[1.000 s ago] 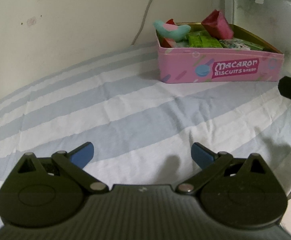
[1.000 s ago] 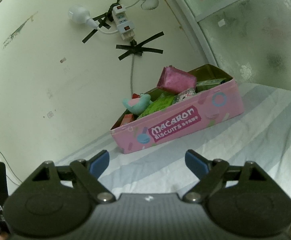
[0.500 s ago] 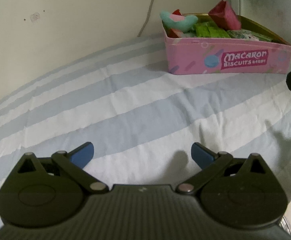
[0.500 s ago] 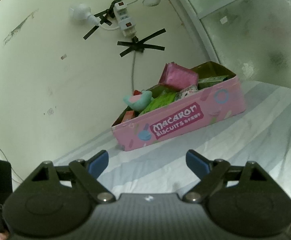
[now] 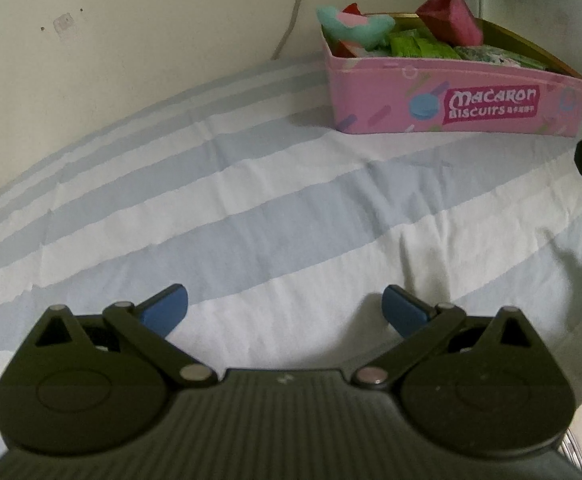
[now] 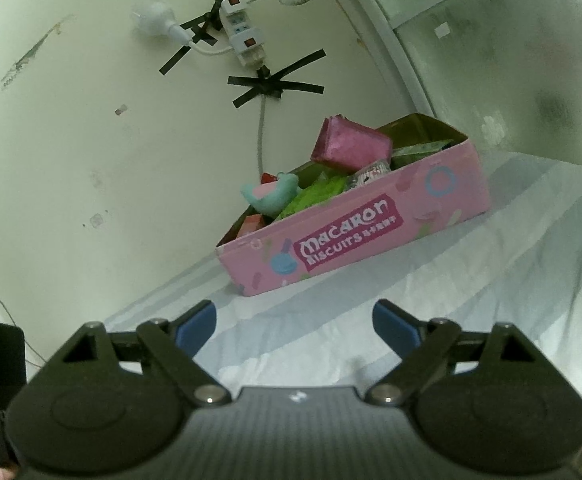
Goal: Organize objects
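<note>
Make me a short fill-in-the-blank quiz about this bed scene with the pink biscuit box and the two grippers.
1. The word above "BISCUITS" on the pink box is ____.
2. The left gripper and the right gripper both stand ____, with nothing between the fingers.
3. The power strip is fixed to the wall with black ____.

Missing words: MACARON; open; tape

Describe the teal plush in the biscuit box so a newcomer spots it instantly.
Find the pink Macaron Biscuits box on the striped sheet against the wall. The teal plush pokes above its end farthest from the window, the only soft, rounded item among flat green packets.
</note>
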Motion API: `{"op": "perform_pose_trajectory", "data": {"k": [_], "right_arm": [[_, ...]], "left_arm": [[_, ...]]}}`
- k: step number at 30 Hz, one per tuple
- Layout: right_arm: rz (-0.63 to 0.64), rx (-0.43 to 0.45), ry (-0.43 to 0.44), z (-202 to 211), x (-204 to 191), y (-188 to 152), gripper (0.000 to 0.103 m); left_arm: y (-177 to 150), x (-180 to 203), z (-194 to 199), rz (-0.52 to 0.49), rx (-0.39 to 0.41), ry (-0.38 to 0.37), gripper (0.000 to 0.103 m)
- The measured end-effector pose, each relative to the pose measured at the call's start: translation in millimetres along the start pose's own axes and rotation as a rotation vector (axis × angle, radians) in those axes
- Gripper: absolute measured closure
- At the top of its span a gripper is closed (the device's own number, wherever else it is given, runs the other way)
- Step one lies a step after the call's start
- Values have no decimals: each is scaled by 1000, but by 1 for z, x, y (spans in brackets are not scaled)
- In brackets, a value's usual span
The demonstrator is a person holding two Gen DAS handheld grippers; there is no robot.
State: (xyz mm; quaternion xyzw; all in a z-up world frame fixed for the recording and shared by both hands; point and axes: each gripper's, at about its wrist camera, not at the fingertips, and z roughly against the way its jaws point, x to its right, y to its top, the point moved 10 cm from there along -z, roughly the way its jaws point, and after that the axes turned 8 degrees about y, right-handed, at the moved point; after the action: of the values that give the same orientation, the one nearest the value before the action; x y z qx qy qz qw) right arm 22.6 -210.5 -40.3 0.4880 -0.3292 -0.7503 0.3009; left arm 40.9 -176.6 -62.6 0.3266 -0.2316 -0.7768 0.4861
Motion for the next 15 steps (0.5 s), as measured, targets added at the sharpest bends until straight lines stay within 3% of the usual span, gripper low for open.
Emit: {"op": "perform_pose_trajectory", "data": {"k": [15], "right_arm": [[-10,-9,-2,-2,2,-2,14]], "left_arm": [[-1,0,-2,-2,-2,0,0]]}}
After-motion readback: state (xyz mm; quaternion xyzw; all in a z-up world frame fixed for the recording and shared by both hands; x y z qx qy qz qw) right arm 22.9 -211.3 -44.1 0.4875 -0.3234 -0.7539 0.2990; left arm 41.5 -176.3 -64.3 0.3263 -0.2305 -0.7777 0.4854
